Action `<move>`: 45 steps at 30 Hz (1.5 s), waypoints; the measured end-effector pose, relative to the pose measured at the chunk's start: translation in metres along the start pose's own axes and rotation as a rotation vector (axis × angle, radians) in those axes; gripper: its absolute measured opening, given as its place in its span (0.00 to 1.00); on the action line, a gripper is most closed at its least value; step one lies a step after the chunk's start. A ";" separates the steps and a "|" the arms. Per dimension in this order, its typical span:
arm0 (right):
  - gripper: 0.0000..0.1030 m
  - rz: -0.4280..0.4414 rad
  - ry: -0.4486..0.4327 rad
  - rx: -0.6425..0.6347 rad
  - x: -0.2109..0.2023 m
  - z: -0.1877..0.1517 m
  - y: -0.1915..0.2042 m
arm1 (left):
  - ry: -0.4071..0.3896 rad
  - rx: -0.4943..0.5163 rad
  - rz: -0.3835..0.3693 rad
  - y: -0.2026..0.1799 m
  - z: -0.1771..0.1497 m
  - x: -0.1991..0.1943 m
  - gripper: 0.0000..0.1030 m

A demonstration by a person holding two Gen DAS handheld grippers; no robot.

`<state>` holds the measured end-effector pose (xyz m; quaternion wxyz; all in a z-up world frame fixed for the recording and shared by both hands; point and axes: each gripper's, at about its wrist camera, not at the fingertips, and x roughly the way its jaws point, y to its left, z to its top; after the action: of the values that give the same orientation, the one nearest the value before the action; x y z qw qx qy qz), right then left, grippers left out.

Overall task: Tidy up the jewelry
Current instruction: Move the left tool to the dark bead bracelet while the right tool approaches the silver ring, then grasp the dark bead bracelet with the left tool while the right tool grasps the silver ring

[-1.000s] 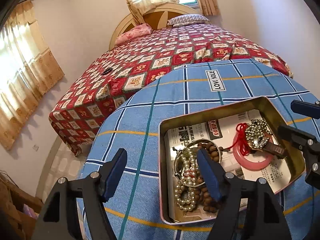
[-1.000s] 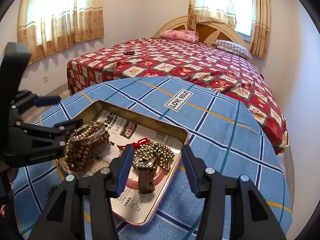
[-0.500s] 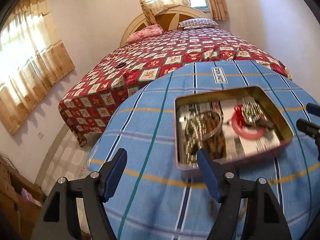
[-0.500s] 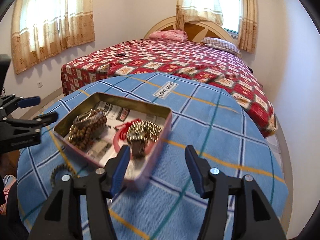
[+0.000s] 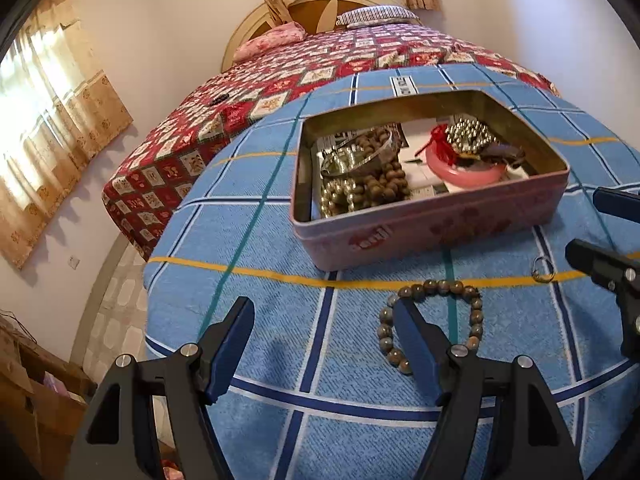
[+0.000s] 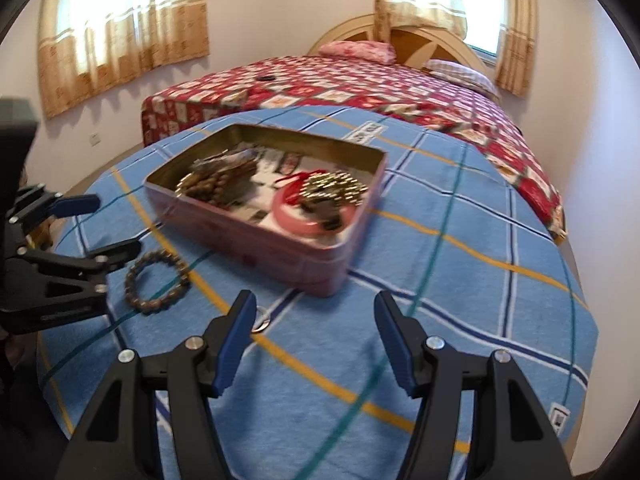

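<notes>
A pink tin box (image 5: 424, 224) stands on the blue checked tablecloth (image 5: 280, 320); it also shows in the right wrist view (image 6: 256, 248). It holds brown bead strings (image 5: 384, 176), pearl beads, a pink bangle (image 5: 468, 168) and a silver bead bundle (image 5: 468, 132). A grey bead bracelet (image 5: 432, 324) lies on the cloth in front of the box, beside my left gripper's right finger. A small metal ring (image 5: 543, 270) lies further right; in the right wrist view the ring (image 6: 261, 318) is by my right gripper's left finger. My left gripper (image 5: 324, 344) and right gripper (image 6: 316, 340) are open and empty.
A bed with a red patterned cover (image 5: 320, 64) stands behind the table. Curtained windows (image 6: 124, 24) line the walls. The table's edge drops off to the left (image 5: 148, 280). A cardboard box (image 5: 28, 392) sits on the floor at lower left.
Both grippers have pulled back and lowered from over the box toward the table's near edge. The bracelet and the ring on the cloth have come into view. Both grippers stay open.
</notes>
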<state>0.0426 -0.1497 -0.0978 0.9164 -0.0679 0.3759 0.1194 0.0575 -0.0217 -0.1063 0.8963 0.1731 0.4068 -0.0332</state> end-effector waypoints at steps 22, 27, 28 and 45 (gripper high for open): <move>0.22 0.041 0.096 -0.085 0.021 -0.008 0.023 | -0.009 -0.013 0.005 0.000 -0.006 0.014 0.70; 0.22 0.032 0.088 -0.088 0.019 -0.009 0.023 | -0.014 -0.002 -0.082 -0.004 -0.008 0.010 0.43; 0.22 0.031 0.085 -0.081 0.018 -0.009 0.022 | -0.015 0.008 -0.090 -0.006 -0.009 0.010 0.39; 0.22 -0.034 0.044 -0.048 0.006 -0.008 -0.006 | -0.057 0.051 -0.102 -0.007 -0.002 -0.010 0.07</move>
<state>0.0431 -0.1557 -0.1072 0.9080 -0.0988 0.3916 0.1113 0.0479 -0.0280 -0.1018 0.8999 0.1740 0.3886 -0.0943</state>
